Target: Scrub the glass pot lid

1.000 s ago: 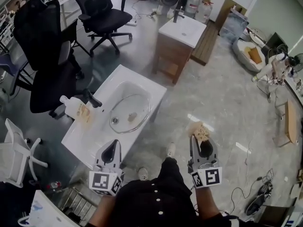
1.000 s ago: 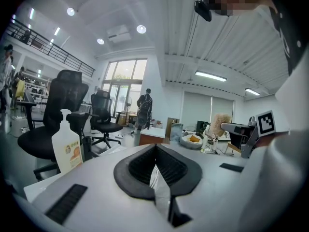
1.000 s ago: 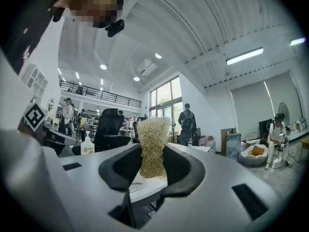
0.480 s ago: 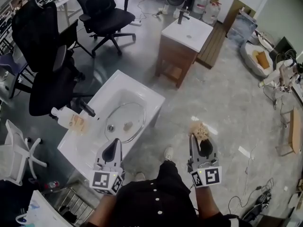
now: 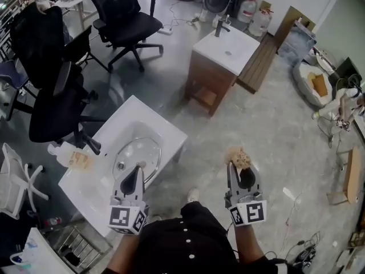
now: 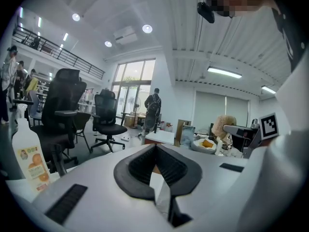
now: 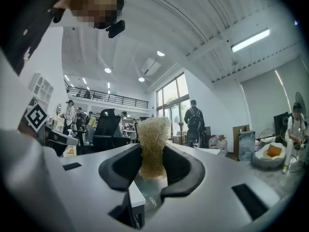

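Observation:
The glass pot lid point(image 5: 134, 152) lies flat in the basin of a white sink point(image 5: 165, 131) at the left of the head view. My left gripper point(image 5: 138, 168) is shut with nothing between its jaws, and its tip overlaps the lid's near edge in that view; whether it touches, I cannot tell. In the left gripper view the left gripper point(image 6: 155, 148) has its pads closed together. My right gripper point(image 5: 239, 165) is held over the floor to the right of the sink, shut on a tan fibrous scrubber point(image 5: 239, 157). The scrubber point(image 7: 153, 146) stands upright between the pads.
A soap bottle point(image 5: 69, 153) and a black faucet point(image 5: 91, 144) stand on the sink's left rim. A second sink on a wooden cabinet point(image 5: 219, 61) stands further off. Black office chairs point(image 5: 120, 16) fill the upper left. A white stool point(image 5: 14, 178) is at the left edge.
The sink and lid have slid left and down in the head view, toward the left gripper. Both grippers keep their spots in the picture, the right still shut on the scrubber.

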